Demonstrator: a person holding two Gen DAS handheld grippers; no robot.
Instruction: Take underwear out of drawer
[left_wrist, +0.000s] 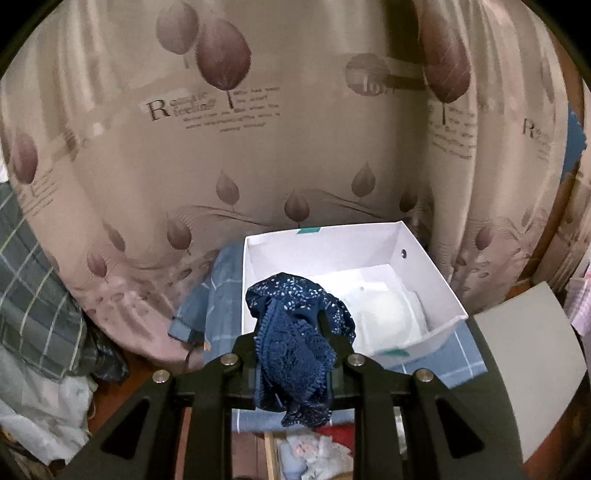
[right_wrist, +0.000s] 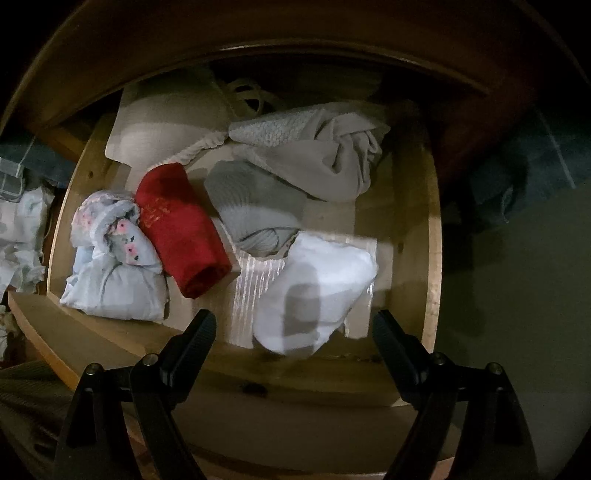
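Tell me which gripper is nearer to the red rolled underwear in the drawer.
Right. The right gripper hangs open just above the red rolled underwear; the left gripper holds navy lace underwear near the white box.

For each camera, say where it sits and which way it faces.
Left wrist: on the left gripper, facing a curtain and white box; its fingers pinch navy underwear.
Right wrist: on the right gripper, looking down into the wooden drawer; fingers open.
Shared: the red cloth and floral cloth.
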